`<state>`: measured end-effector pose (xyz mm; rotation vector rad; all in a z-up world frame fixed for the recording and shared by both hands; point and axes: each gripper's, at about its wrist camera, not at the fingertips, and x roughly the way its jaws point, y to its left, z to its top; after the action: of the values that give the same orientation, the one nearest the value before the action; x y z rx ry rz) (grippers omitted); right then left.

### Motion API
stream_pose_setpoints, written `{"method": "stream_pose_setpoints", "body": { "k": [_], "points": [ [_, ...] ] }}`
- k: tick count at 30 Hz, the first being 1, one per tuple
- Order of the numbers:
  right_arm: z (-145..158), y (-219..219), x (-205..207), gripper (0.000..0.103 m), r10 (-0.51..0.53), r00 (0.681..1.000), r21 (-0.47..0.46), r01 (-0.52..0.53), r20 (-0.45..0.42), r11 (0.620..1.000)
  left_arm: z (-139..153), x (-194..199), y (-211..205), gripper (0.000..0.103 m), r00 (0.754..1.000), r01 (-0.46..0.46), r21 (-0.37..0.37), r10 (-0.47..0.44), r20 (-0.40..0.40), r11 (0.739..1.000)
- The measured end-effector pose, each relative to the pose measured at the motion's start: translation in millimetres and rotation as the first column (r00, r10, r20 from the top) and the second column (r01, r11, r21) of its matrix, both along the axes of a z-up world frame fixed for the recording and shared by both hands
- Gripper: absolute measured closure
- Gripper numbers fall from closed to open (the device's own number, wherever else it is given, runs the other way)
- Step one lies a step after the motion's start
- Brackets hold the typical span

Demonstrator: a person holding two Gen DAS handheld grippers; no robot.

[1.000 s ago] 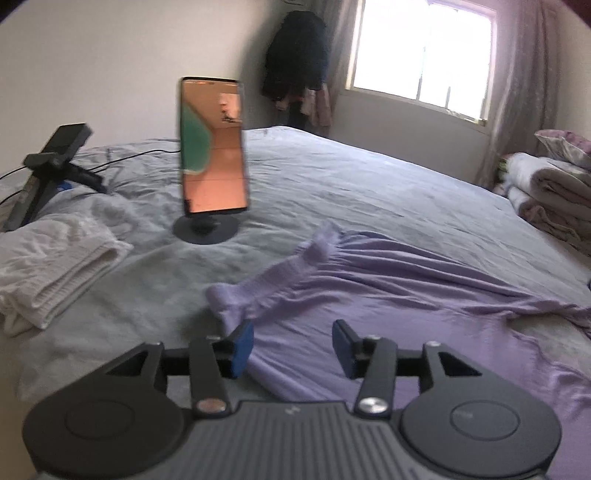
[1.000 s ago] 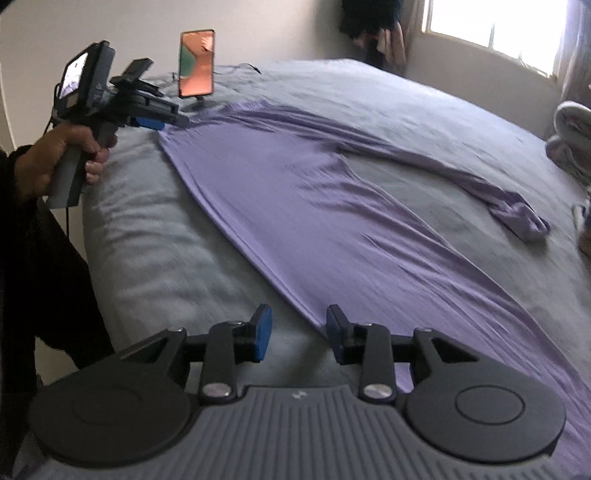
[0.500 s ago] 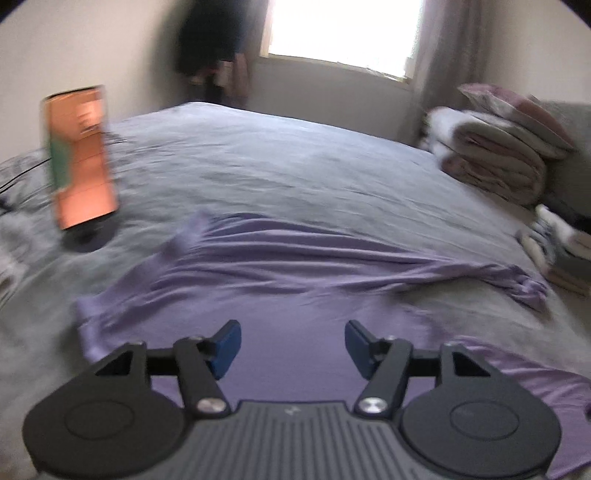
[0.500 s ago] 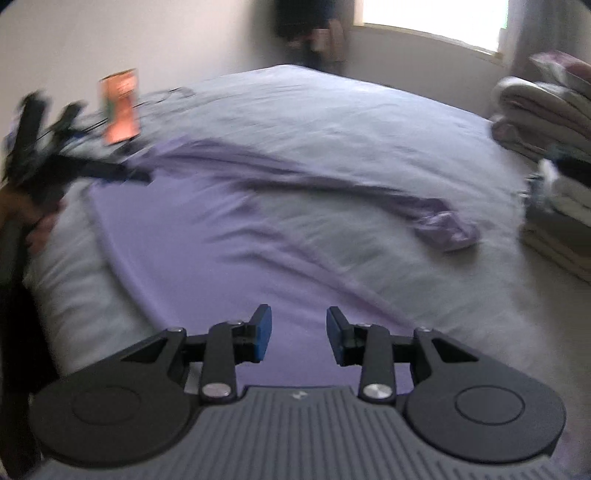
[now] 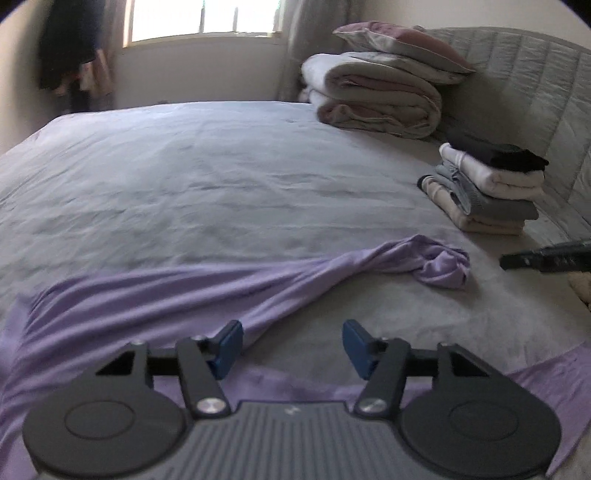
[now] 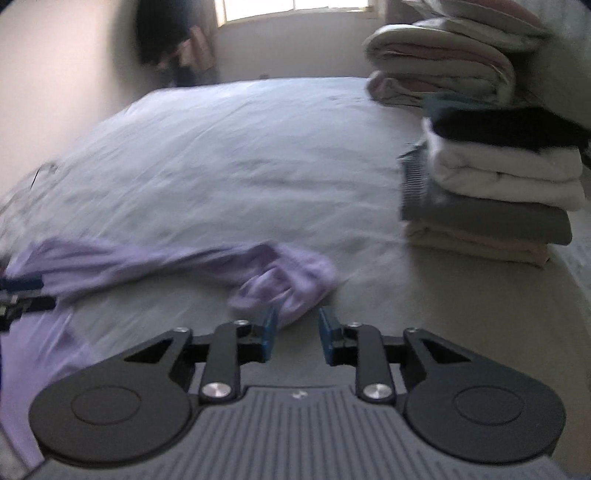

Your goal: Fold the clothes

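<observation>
A lilac long-sleeved garment point(image 5: 155, 295) lies spread on the grey bed point(image 5: 221, 177). Its sleeve runs right and ends in a bunched cuff point(image 5: 443, 266). My left gripper point(image 5: 291, 345) is open and empty, low over the garment where the sleeve meets the body. In the right wrist view the bunched cuff point(image 6: 291, 284) lies just ahead of my right gripper point(image 6: 294, 332), which is open and empty; its left fingertip overlaps the cuff's near edge, contact unclear. The right gripper's tip also shows at the right edge of the left wrist view point(image 5: 546, 258).
A stack of folded clothes point(image 5: 487, 188) point(image 6: 491, 184) stands on the bed at the right, near the padded headboard point(image 5: 517, 92). Folded blankets and a pillow point(image 5: 380, 92) are piled behind it. A window point(image 5: 203, 14) and hanging dark clothes point(image 5: 70, 44) are at the far wall.
Both grippers swung right, away from the phone stand toward the sleeve's cuff and the folded stack. The left jaws have opened wider. The right gripper closed in on the cuff.
</observation>
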<state>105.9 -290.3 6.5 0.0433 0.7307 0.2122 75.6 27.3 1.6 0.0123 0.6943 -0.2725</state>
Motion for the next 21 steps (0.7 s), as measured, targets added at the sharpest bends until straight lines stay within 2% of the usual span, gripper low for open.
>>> {"method": "stream_pose_setpoints", "body": {
  "k": [3, 5, 7, 9, 10, 12, 16, 18, 21],
  "points": [
    [-17, -17, 24, 0.078, -0.004, 1.000, 0.067, 0.003, 0.014, 0.998, -5, 23, -17, 0.048, 1.000, 0.022, 0.023, -0.022, 0.014, 0.999],
    [-29, -19, 33, 0.079, 0.018, 1.000, 0.078, -0.019, 0.014, 0.997, -8, 37, -30, 0.049, 0.999, 0.036, 0.037, -0.037, 0.022, 0.999],
    [-43, -20, 43, 0.084, 0.032, 0.999, 0.100, -0.033, 0.010, 0.994, -11, 51, -44, 0.051, 0.998, 0.054, 0.050, -0.056, 0.026, 0.997],
    [-53, -21, 48, 0.094, 0.031, 0.999, 0.117, -0.034, 0.025, 0.993, -14, 64, -59, 0.051, 0.997, 0.070, 0.066, -0.073, 0.030, 0.995],
    [-54, -22, 49, 0.098, 0.022, 0.998, 0.124, -0.029, 0.054, 0.992, -15, 70, -67, 0.051, 0.996, 0.079, 0.076, -0.082, 0.032, 0.994],
    [-56, -24, 49, 0.098, 0.003, 0.994, 0.137, -0.018, 0.111, 0.990, -17, 83, -84, 0.051, 0.994, 0.103, 0.103, -0.107, 0.035, 0.989],
    [-44, -31, 39, 0.099, -0.032, 0.964, 0.166, -0.012, 0.263, 0.986, -16, 100, -121, 0.051, 0.980, 0.190, 0.161, -0.198, 0.034, 0.969],
    [-31, -36, 28, 0.099, -0.028, 0.940, 0.164, -0.030, 0.340, 0.986, -14, 104, -138, 0.051, 0.967, 0.242, 0.172, -0.252, 0.035, 0.955],
    [-21, -50, 14, 0.102, -0.049, 0.904, 0.220, -0.050, 0.425, 0.974, -10, 107, -164, 0.051, 0.946, 0.310, 0.193, -0.323, 0.039, 0.931]
  ]
}}
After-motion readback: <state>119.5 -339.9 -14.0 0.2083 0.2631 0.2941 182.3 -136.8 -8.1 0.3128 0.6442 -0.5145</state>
